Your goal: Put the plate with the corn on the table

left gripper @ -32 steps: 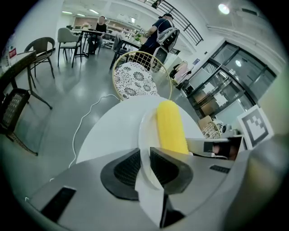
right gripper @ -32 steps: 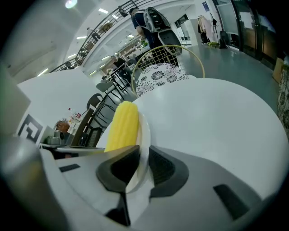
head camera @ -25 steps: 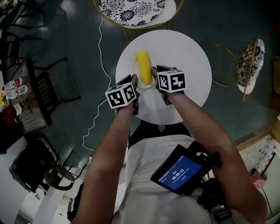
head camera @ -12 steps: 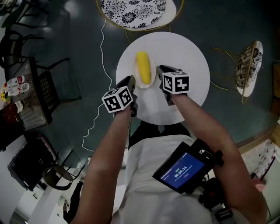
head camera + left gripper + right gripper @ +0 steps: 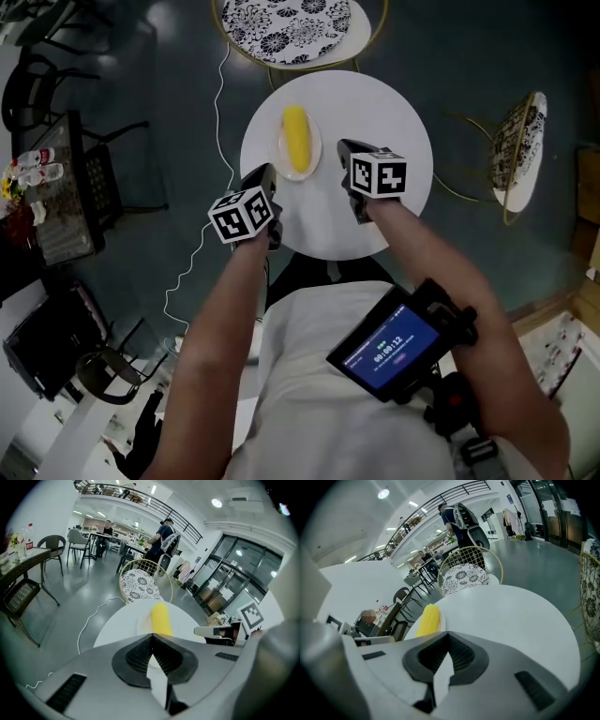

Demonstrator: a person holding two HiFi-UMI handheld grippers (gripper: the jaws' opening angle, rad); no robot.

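Grey-green floor point(image 5: 469, 47) fills most of the head view. On it stands a round white table point(image 5: 389, 112), w/ a patterned-seat chair point(image 5: 286, 23) just beyond its far edge and a 2nd chair point(image 5: 517, 141) off to the right, seen side-on. A dark table point(image 5: 56, 202) w/ bottles sits at far left. A thin white cable point(image 5: 202, 248) snakes over the floor left of the round table. The person's forearms reach in from the bottom of the view, and a device w/ a lit blue screen point(image 5: 392, 352) sits at the chest.

The left gripper point(image 5: 266, 180) is at the table's near-left edge. The right gripper point(image 5: 346, 150) is over the table's middle. Both are apart from the plate. In the left gripper view the jaw tips meet, clenched on nothing, and white tabletop shows thru the slit lower down. The right gripper view shows the same: tips pressed together, nothing btwn them.

The small white plate point(image 5: 314, 155) rests flat on the table, left of centre toward the far side, ahead of and btwn the two grippers. The yellow corn point(image 5: 295, 138) lies lengthwise on it, pointing away from the person. It shows straight ahead above the tips in the left gripper view, and left of the jaws in the right gripper view.
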